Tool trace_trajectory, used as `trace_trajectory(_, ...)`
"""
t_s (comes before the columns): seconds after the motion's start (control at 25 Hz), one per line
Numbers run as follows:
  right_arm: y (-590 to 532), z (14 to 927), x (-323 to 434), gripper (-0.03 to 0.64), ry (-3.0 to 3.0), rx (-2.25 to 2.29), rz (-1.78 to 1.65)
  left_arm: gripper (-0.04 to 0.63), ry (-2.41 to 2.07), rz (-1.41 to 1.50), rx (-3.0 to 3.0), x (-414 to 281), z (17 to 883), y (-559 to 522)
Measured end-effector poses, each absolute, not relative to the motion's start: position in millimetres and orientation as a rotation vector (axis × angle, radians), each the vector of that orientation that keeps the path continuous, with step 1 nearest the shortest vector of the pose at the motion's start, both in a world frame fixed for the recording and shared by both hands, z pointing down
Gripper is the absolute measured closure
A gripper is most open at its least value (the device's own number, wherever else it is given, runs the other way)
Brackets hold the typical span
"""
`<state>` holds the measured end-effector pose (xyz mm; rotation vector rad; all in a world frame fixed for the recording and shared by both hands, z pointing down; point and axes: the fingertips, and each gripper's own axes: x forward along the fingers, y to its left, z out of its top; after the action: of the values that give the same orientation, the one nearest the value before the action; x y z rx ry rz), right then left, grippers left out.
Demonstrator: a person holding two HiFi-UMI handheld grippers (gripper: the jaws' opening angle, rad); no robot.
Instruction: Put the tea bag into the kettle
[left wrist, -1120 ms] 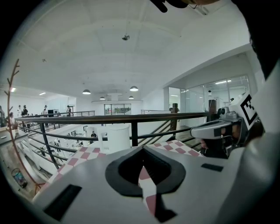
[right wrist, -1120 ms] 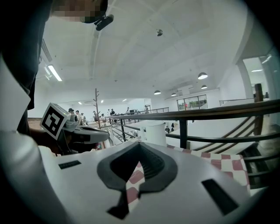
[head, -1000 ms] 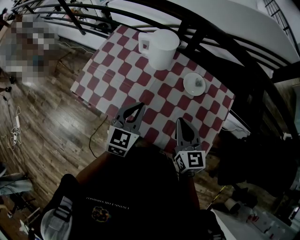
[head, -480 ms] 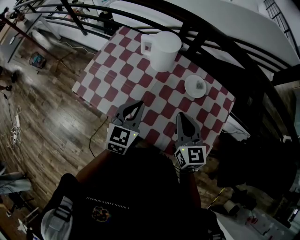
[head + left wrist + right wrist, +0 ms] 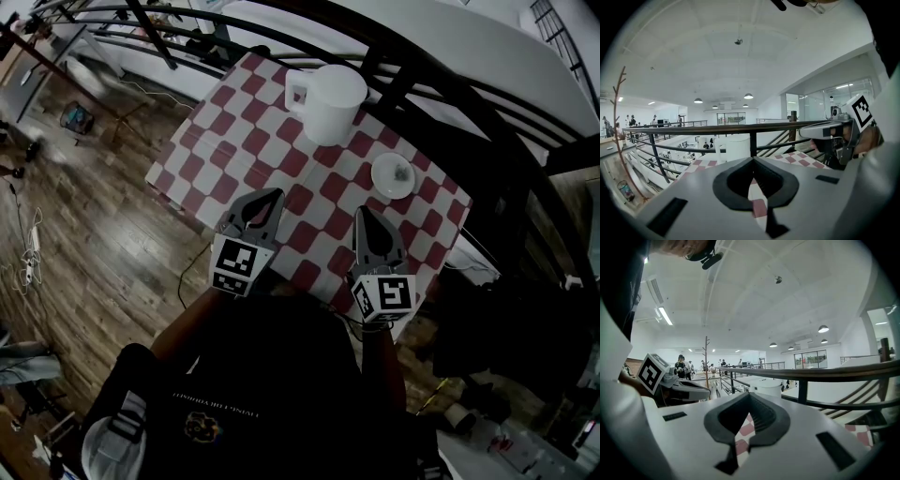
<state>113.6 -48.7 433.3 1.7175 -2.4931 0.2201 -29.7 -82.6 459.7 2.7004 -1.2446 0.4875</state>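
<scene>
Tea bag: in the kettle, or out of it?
Out. The small greyish tea bag lies on the white dish, which stands apart from the upright kettle on the checkered table.
</scene>
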Motion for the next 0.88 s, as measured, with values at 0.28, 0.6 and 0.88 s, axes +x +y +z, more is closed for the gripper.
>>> trace_trajectory(0.28,-81.5,421.2,122.2,0.606,-2.498,1.727,0.141,0.592,-1.309,0.474,2.722,-35.9,453.0,-112.5)
trace_trajectory(0.6,-122.6,394.4,136.9,0.606,-2.497,1.779,0.065,0.592,-1.418,0.415,2.739,-49.1,427.8,-159.1)
trace_trajectory(0.88,-158.6,376.9,137.1,0.606,-2.498,1.773,-0.021,0.592,-1.468,0.363,2.758,-46.4,404.4,-193.6)
